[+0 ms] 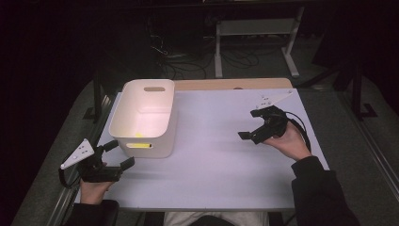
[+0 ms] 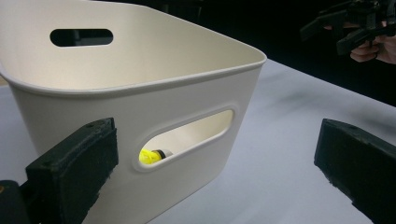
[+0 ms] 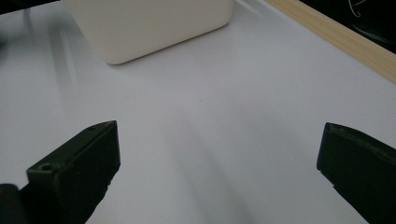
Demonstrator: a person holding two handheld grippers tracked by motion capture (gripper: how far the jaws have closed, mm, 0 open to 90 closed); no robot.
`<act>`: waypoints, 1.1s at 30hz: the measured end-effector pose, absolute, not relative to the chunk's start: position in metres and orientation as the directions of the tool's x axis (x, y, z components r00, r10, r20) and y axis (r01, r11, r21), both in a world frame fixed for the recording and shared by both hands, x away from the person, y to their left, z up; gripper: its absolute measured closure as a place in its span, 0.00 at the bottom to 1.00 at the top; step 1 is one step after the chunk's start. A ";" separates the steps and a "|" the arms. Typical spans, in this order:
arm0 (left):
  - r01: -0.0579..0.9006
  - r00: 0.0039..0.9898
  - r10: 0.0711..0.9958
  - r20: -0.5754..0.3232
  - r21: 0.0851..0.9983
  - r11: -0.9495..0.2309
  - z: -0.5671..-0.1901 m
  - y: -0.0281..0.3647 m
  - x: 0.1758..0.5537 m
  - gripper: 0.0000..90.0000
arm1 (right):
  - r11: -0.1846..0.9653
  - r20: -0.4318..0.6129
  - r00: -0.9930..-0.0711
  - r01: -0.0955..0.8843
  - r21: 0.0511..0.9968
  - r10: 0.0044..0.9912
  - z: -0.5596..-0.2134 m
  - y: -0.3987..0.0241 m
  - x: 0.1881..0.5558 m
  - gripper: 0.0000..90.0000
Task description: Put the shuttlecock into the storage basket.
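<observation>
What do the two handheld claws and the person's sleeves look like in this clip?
Both claws, left claw and right claw, are black with two blocky, flat-faced jaws. Each carries a pale grey three-cornered plate dotted with small marks on top, and a black cable loops from the right one. The sleeves are dark.

Looked like lab or recording room: dark surroundings, lit white desk (image 1: 216, 165), cable tangle (image 1: 179, 59) on floor behind, metal frame (image 1: 256, 28) of another bench, grey carpet (image 1: 362, 155).
</observation>
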State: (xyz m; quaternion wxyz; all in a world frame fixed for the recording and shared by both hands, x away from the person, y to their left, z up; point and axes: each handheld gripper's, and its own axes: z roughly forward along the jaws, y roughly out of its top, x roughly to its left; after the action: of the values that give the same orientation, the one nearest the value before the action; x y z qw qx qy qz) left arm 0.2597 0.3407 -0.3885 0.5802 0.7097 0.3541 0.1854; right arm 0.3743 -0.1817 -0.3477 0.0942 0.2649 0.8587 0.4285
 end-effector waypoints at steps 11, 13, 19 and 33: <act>0.288 0.680 0.718 -0.146 0.954 -0.079 -0.389 0.341 0.260 0.00 | 0.462 0.088 -0.821 0.403 0.790 0.564 -0.356 -0.201 0.364 0.00; 0.289 0.680 0.718 -0.146 0.954 -0.080 -0.389 0.341 0.260 0.00 | 0.459 0.091 -0.818 0.407 0.790 0.568 -0.359 -0.203 0.362 0.00; 0.289 0.681 0.718 -0.144 0.954 -0.083 -0.389 0.341 0.260 0.00 | 0.452 0.100 -0.812 0.417 0.789 0.575 -0.365 -0.209 0.356 0.00; 0.289 0.681 0.719 -0.142 0.953 -0.086 -0.389 0.340 0.261 0.00 | 0.411 0.142 -0.787 0.455 0.790 0.600 -0.379 -0.224 0.342 0.00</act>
State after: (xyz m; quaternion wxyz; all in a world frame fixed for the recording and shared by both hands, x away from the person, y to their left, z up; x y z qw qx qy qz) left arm 0.2609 0.3404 -0.3887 0.5763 0.7130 0.3534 0.1863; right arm 0.3420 -0.2236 -0.3794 0.0819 0.3157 0.8358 0.4416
